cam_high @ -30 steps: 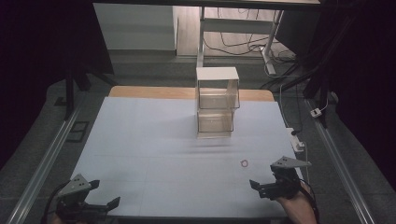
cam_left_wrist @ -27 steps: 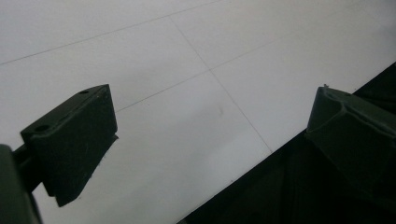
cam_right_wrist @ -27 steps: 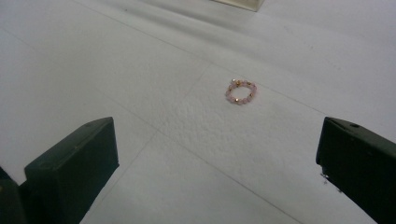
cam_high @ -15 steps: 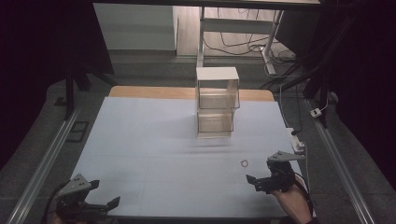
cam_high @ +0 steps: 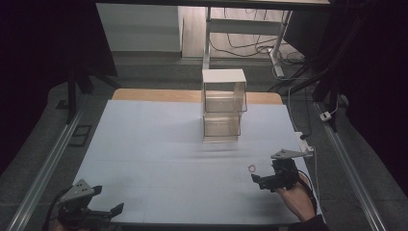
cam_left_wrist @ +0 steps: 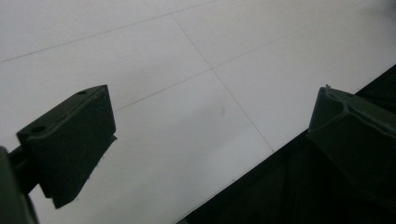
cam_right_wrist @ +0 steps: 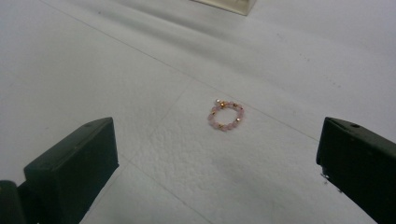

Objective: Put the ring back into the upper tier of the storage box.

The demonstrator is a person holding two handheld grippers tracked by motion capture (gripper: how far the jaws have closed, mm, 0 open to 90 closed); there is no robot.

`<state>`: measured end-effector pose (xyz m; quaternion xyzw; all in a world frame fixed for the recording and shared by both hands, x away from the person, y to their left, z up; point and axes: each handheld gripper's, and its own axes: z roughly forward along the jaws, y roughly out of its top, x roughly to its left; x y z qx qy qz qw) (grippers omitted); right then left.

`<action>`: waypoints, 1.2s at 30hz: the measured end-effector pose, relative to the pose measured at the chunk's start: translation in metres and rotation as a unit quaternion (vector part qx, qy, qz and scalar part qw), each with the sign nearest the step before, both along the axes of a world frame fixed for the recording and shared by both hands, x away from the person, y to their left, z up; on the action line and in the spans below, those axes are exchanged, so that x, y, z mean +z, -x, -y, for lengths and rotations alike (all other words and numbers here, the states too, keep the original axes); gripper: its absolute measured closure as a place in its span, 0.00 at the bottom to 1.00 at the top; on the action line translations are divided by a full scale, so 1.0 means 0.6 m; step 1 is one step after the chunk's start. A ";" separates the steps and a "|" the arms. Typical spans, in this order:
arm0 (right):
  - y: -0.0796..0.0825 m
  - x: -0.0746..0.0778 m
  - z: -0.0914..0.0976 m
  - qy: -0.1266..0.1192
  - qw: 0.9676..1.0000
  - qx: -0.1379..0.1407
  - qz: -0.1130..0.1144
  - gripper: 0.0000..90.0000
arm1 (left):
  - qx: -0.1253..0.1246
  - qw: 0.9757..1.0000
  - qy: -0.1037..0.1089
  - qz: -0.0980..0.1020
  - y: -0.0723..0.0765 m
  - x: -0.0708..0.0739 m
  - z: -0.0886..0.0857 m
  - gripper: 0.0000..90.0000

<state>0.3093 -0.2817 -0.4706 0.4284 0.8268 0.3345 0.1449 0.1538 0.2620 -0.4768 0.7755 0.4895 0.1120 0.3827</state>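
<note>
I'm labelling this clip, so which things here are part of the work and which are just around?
In the work:
- right gripper, fingers wide open, pointed at the bracelet
- small beaded bracelet, flat on the white mat

Just around:
- left gripper, open at the mat's near edge
- stacked clear boxes farther back
- cables on the floor

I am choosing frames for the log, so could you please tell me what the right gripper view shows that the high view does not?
The right gripper view alone resolves the beaded ring into pink and gold beads, lying flat ahead of the right gripper, whose jaws stand wide apart. The high view alone shows the stacked clear boxes in full, the left gripper at the near left edge, and the person's hand. Both share the ring, the white table cover and the right gripper.
</note>
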 end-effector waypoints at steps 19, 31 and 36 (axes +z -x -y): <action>-0.078 -0.034 0.009 0.044 0.998 -0.038 -0.019 0.00 | -0.003 1.000 0.006 -0.003 -0.001 0.000 -0.002 0.01; -0.119 -0.067 0.002 0.087 0.994 -0.047 -0.040 0.00 | -0.003 1.000 0.008 -0.004 -0.002 -0.001 -0.003 0.01; -0.124 -0.072 0.002 0.093 0.994 -0.039 -0.050 0.08 | -0.003 1.000 0.008 -0.003 -0.002 -0.001 -0.003 0.01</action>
